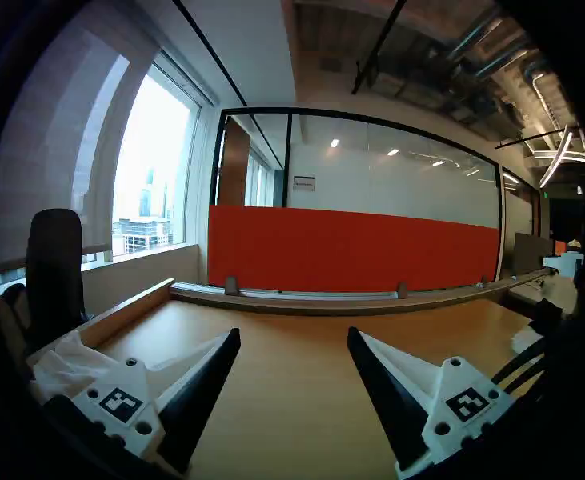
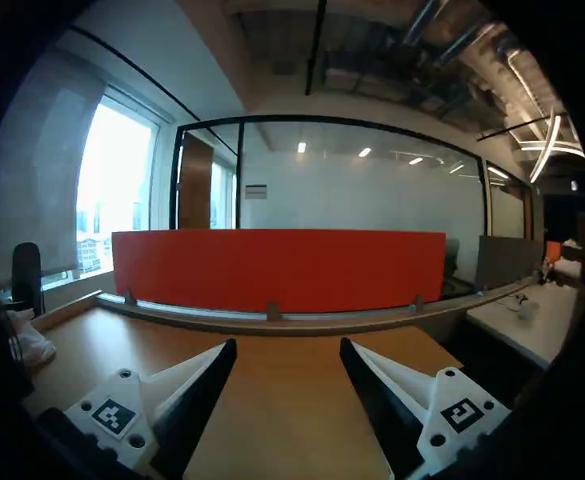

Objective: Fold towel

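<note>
Both the left gripper (image 1: 292,331) and right gripper (image 2: 286,342) had jaws wide apart and empty above the counter (image 1: 292,400), a crumpled white bundle (image 1: 64,364) lying off to their left.

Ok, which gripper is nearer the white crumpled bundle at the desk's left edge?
Left. The white bundle lies just beside the left gripper, off its left side; from the right gripper it sits smaller and farther away, at the far left.
</note>
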The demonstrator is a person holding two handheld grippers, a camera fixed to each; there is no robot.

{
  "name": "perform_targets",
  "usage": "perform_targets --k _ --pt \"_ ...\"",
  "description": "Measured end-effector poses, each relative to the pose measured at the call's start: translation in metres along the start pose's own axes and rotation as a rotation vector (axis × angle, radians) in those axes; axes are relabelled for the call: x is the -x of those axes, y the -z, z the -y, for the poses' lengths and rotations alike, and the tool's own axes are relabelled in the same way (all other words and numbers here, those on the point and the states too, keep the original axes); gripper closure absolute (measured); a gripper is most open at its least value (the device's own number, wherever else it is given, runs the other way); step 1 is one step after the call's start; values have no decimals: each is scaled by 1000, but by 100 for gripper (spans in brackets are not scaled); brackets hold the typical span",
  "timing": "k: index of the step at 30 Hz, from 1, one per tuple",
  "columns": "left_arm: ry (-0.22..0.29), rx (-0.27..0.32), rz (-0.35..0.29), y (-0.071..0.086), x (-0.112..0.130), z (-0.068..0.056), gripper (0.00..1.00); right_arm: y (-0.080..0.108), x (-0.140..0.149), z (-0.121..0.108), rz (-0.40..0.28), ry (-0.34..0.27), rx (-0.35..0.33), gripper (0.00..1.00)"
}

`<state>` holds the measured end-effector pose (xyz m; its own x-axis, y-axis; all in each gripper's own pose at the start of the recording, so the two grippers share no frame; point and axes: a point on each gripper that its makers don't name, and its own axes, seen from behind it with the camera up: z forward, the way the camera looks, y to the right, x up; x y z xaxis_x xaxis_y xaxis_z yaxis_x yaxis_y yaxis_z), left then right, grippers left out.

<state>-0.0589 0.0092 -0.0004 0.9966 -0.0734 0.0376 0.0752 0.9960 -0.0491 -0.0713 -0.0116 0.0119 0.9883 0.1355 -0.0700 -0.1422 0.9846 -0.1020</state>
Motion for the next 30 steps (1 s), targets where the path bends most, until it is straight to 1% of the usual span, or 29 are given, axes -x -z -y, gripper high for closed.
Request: perform_targets --k 5,9,15,20,26,30 --pt "-23 -8 -13 -3 19 4 1 -1 7 8 -6 4 -12 0" --pt "-43 -15 -27 -5 31 5 1 -1 12 14 -5 4 -21 0" --pt "-62 -24 -51 -6 46 7 1 -1 16 17 1 2 -23 0" --pt "-72 -35 -49 -4 61 9 1 1 20 19 -2 2 -20 0" --pt "-91 -39 -50 -2 74 9 1 3 24 18 4 0 -16 0" --pt "-98 -38 -52 -3 80 6 1 4 23 19 1 -9 -16 0"
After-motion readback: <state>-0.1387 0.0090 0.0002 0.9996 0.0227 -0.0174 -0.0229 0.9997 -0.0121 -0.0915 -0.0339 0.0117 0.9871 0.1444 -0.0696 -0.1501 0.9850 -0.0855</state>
